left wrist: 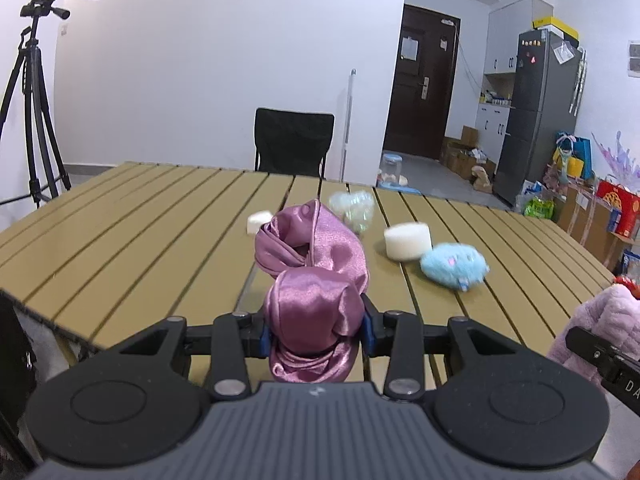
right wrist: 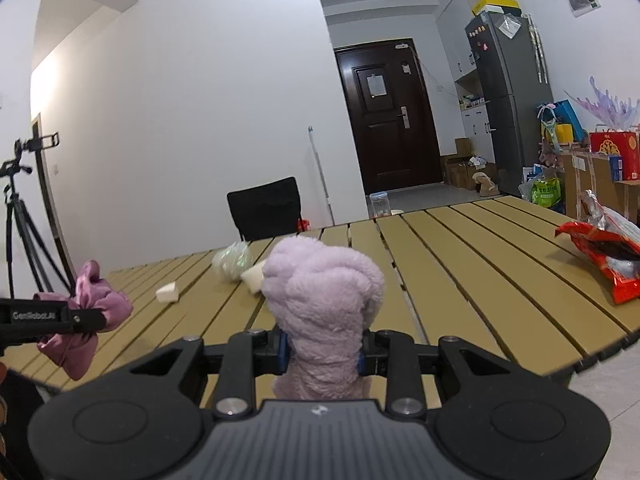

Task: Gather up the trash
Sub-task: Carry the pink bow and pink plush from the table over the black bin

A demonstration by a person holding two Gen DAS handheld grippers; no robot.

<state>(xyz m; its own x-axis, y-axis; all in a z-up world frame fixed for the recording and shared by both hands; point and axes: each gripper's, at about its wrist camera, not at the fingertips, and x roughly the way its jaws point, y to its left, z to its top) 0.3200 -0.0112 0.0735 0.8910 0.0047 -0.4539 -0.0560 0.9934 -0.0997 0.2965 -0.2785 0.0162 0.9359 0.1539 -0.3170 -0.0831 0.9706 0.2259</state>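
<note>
While both hands are loaded, L gripper (left wrist: pixel 316 330) pinches mauve satin cloth bundle (left wrist: pixel 316 272); R gripper (right wrist: pixel 322 350) pinches lilac fleece wad (right wrist: pixel 324 304); red foil snack wrapper (right wrist: pixel 604 252) lies far right, nearer R, long axis near-far.

Both the left gripper (left wrist: pixel 316 330) and the right gripper (right wrist: pixel 322 350) are matte black, with a ribbed grey housing flanked by two round discs, silver pivot screws on the linkage arms and blue finger pads (left wrist: pixel 264 336) (white "Gentlebot" lettering marks one arm's side).

Glossy satin cloth (left wrist: pixel 316 280), fluffy plush (right wrist: pixel 324 304), matt slatted table (left wrist: pixel 140 232)
</note>
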